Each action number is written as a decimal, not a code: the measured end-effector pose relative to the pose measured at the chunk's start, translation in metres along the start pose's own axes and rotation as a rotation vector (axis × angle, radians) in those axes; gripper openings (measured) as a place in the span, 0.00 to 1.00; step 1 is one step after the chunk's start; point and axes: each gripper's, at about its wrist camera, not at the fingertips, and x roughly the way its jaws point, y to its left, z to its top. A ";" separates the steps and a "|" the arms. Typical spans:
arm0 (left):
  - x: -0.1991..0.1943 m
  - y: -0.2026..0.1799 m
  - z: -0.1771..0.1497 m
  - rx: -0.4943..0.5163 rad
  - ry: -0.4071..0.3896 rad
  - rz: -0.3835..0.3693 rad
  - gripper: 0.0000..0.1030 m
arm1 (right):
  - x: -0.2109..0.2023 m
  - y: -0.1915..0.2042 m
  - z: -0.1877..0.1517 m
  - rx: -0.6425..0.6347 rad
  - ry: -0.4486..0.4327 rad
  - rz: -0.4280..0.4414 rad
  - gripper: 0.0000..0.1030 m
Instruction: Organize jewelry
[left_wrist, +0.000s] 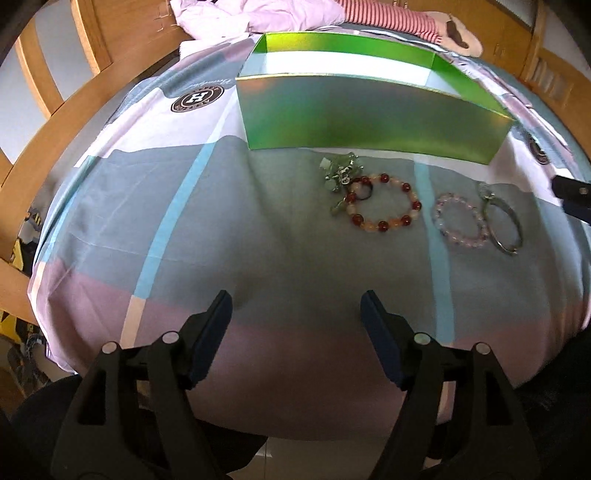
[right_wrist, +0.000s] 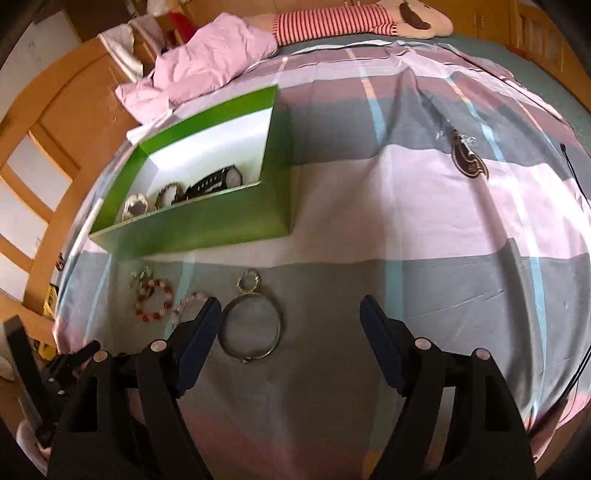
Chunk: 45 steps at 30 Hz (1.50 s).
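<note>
Black plastic claw (left_wrist: 296, 306) arms, blue pads (left_wrist: 373, 317), silver rivets.

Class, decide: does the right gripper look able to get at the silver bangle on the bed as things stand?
Probably yes. The right gripper is open and empty, the silver bangle lies flat on the bedsheet just ahead, and nothing covers it.

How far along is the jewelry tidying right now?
Partly done: a watch and two bracelets already lie in the green box. Both grippers, left and right, are open and empty. Left on the bedspread: charm cluster, red beaded bracelet, pink bracelet, silver bangle.
</note>
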 end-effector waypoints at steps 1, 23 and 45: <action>0.003 -0.003 0.001 -0.006 0.005 0.004 0.73 | -0.001 -0.003 0.000 0.015 0.003 0.008 0.76; 0.000 -0.073 0.054 0.140 -0.011 -0.052 0.79 | 0.013 0.011 -0.004 -0.153 0.107 -0.052 0.78; 0.039 -0.034 0.086 0.190 0.186 -0.180 0.76 | 0.068 0.064 0.005 -0.521 0.298 -0.033 0.78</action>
